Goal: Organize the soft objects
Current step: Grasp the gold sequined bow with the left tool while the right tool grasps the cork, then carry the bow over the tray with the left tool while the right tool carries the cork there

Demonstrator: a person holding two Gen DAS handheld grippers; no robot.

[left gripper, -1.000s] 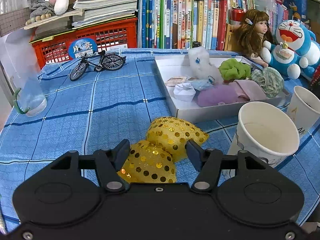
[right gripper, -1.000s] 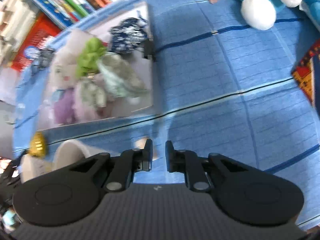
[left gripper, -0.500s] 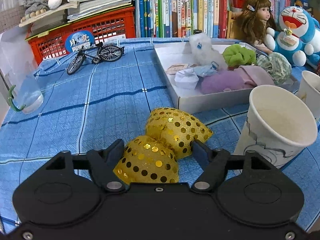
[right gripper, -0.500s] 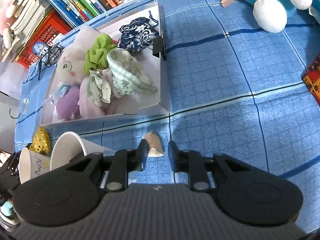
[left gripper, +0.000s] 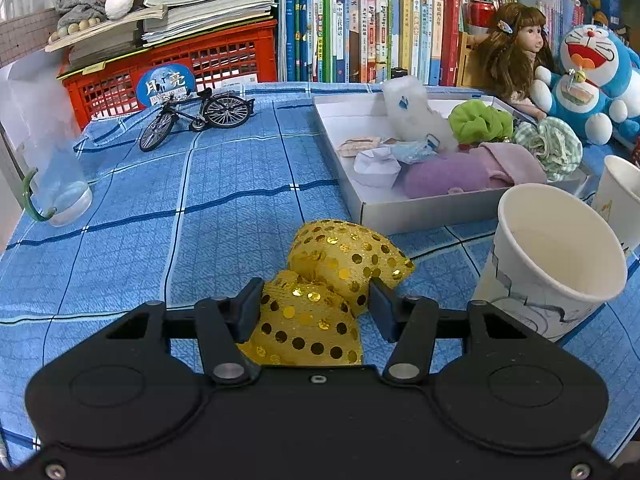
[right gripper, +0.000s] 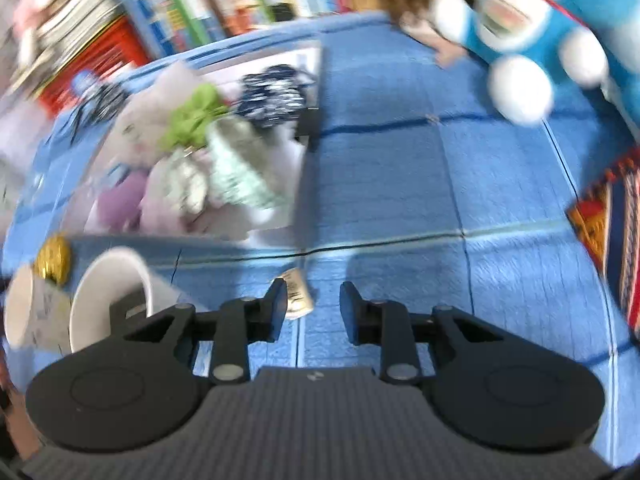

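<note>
A yellow sequined bow (left gripper: 324, 280) lies on the blue tablecloth between the fingers of my left gripper (left gripper: 314, 306), which is open around its near half. The bow also shows small in the right wrist view (right gripper: 52, 258). A white box (left gripper: 440, 208) holds soft things: a purple cloth (left gripper: 444, 174), a green scrunchie (left gripper: 478, 120), a white plush (left gripper: 412, 114). In the blurred right wrist view my right gripper (right gripper: 314, 300) is open above the cloth, with a small pale scrap (right gripper: 296, 292) lying by its left finger.
Two paper cups (left gripper: 556, 268) stand right of the bow. A toy bicycle (left gripper: 196, 114), a clear jug (left gripper: 52, 160), a red crate (left gripper: 180, 68), books, a doll (left gripper: 516, 52) and a Doraemon plush (left gripper: 588, 76) line the back. A patterned item (right gripper: 612, 220) lies at right.
My right gripper has opened from nearly shut and swung, blurring its view. My left gripper has moved in over the bow and narrowed slightly around it.
</note>
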